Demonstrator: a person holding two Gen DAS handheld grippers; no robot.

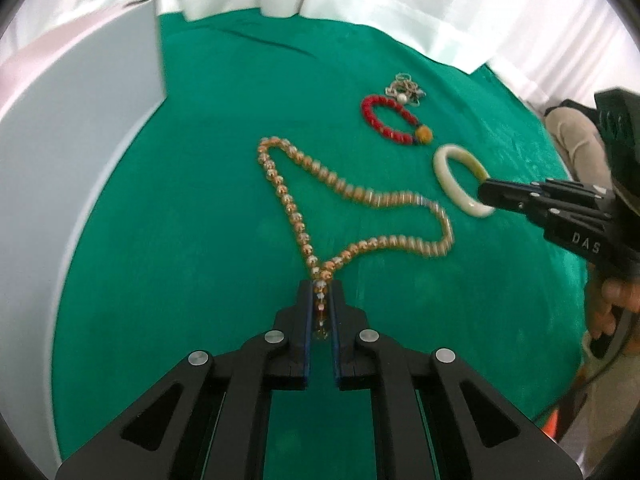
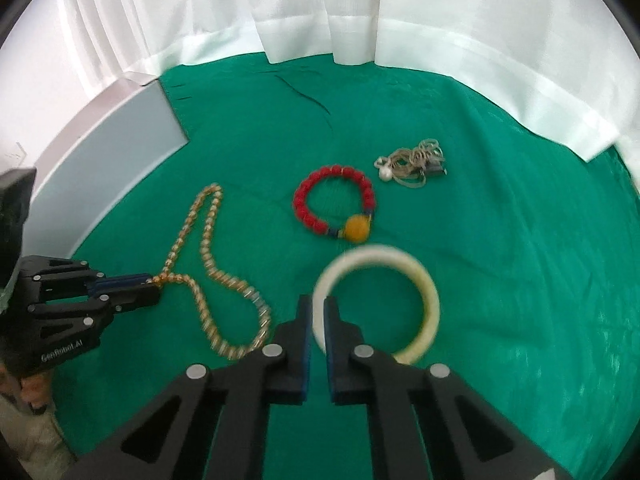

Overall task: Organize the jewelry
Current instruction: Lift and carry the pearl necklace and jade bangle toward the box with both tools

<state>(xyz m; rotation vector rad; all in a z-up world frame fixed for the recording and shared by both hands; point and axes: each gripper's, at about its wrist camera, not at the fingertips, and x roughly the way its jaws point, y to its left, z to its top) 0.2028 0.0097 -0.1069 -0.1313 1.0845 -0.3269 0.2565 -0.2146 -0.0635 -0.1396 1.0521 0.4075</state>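
Note:
My left gripper (image 1: pixel 321 292) is shut on the near end of a long amber bead necklace (image 1: pixel 352 196), whose loop trails over the green cloth (image 1: pixel 200 240). It also shows in the right wrist view (image 2: pixel 208 248), held by the left gripper (image 2: pixel 154 284). My right gripper (image 2: pixel 318 308) is shut on the rim of a pale cream bangle (image 2: pixel 424 292). In the left wrist view the right gripper (image 1: pixel 486 194) grips the bangle (image 1: pixel 444 172). A red bead bracelet (image 2: pixel 320 200) with a yellow bead and a tangled silver chain (image 2: pixel 412 162) lie beyond.
A grey-white box (image 2: pixel 112 148) stands at the left edge of the cloth; it also shows in the left wrist view (image 1: pixel 80 140). White curtains (image 2: pixel 320 8) hang behind the table. The red bracelet (image 1: pixel 380 118) and the chain (image 1: pixel 406 90) lie at the back right.

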